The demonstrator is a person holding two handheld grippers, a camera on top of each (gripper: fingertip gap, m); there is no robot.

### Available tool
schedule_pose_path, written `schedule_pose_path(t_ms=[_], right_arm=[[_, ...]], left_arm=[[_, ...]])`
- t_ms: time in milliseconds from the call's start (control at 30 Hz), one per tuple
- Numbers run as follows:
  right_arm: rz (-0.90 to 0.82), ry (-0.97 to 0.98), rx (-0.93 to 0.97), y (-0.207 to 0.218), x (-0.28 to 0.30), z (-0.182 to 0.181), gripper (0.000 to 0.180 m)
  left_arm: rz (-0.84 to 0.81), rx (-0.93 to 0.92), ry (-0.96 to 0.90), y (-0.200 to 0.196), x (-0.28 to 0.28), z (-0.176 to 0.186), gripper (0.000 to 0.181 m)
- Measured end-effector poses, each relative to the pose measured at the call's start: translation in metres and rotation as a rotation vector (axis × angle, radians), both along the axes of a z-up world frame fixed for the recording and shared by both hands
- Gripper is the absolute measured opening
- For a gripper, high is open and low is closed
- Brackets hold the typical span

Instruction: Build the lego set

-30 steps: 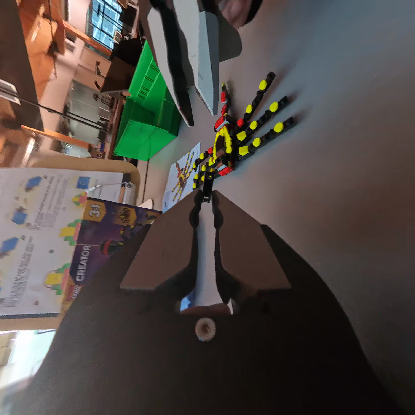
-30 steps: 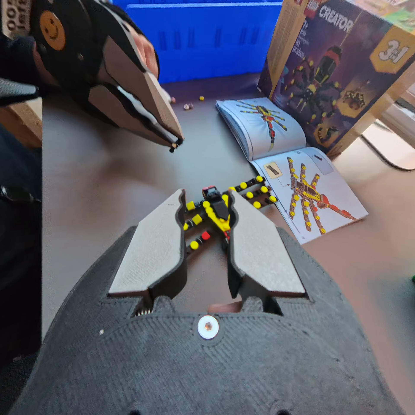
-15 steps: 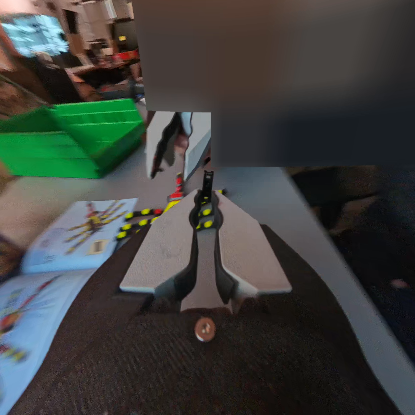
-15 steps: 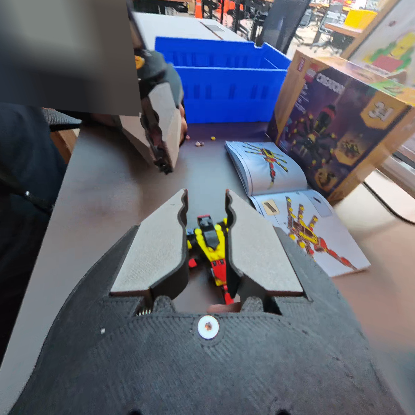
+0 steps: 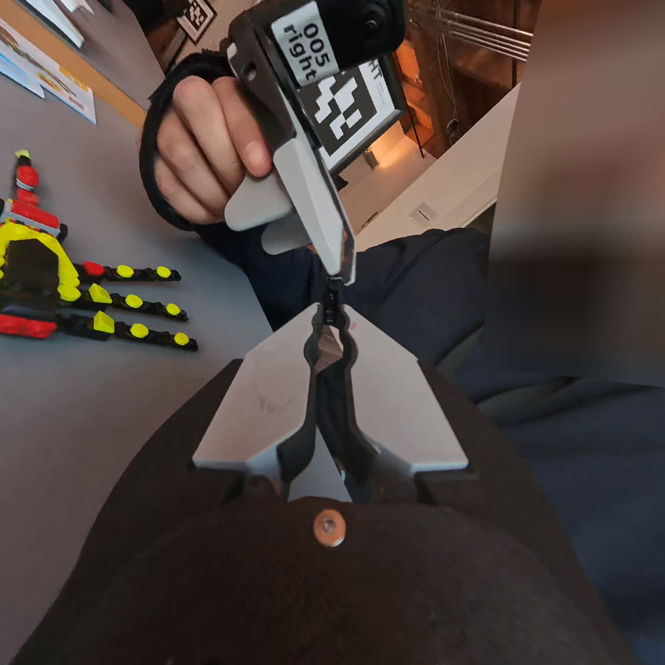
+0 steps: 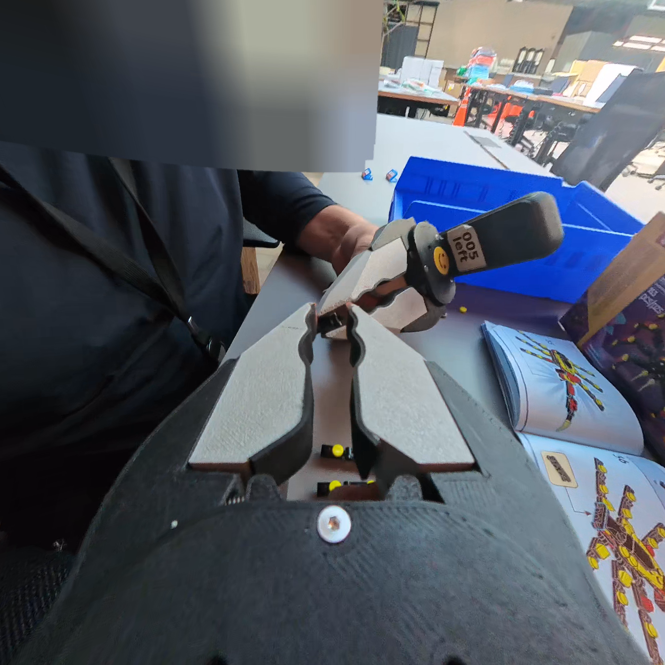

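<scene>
Grey table (image 5: 108, 396), spider model (image 5: 54, 288) aside; left gripper (image 5: 330, 312) jaws clamping black piece (image 5: 330, 300), right gripper (image 6: 333, 316) jaws narrowly apart around it.

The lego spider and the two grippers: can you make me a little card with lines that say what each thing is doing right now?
left gripper: shut on a small black lego piece, held up off the table
right gripper: open, tips either side of that same piece
lego spider: black, yellow and red, lying flat on the grey table, nobody touching it
instruction booklet: open, spider drawing showing
lego box: standing behind the booklet
blue bin: at the back of the table
</scene>
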State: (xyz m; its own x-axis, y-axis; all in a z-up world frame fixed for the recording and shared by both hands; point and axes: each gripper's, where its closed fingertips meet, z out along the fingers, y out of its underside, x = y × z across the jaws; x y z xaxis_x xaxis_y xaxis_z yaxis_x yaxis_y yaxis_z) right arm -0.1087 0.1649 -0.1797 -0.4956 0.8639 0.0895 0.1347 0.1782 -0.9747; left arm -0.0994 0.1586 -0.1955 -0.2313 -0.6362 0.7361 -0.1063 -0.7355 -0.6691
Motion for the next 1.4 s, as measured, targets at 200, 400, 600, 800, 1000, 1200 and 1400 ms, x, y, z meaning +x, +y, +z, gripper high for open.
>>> schedule_pose_path(t_ms=[200,400,600,800,1000,1200,1400], right_arm=[[0.037,-0.050,0.017,-0.007,0.001,-0.011,0.003],[-0.017,-0.056,0.034,0.002,0.000,-0.014,0.001],[-0.139,-0.041,0.056,0.021,-0.005,-0.013,0.001],[-0.275,-0.048,0.003,0.048,-0.004,-0.013,0.001],[-0.462,-0.099,-0.185,0.081,-0.014,-0.020,0.000],[-0.554,-0.123,-0.458,0.090,-0.035,-0.026,0.000],[-0.553,-0.121,-0.614,0.091,-0.041,-0.028,0.000]], left_arm=[[-0.046,-0.018,0.050,-0.006,0.000,-0.008,0.006],[0.014,-0.028,0.040,0.007,-0.007,-0.006,0.005],[0.147,-0.060,0.015,0.032,-0.018,-0.003,0.001],[0.300,0.156,0.161,0.048,-0.027,-0.011,0.005],[0.638,0.837,0.622,0.082,-0.041,-0.030,0.033],[0.785,1.372,0.872,0.091,-0.046,-0.020,0.014],[0.786,1.431,1.010,0.100,-0.053,-0.031,0.018]])
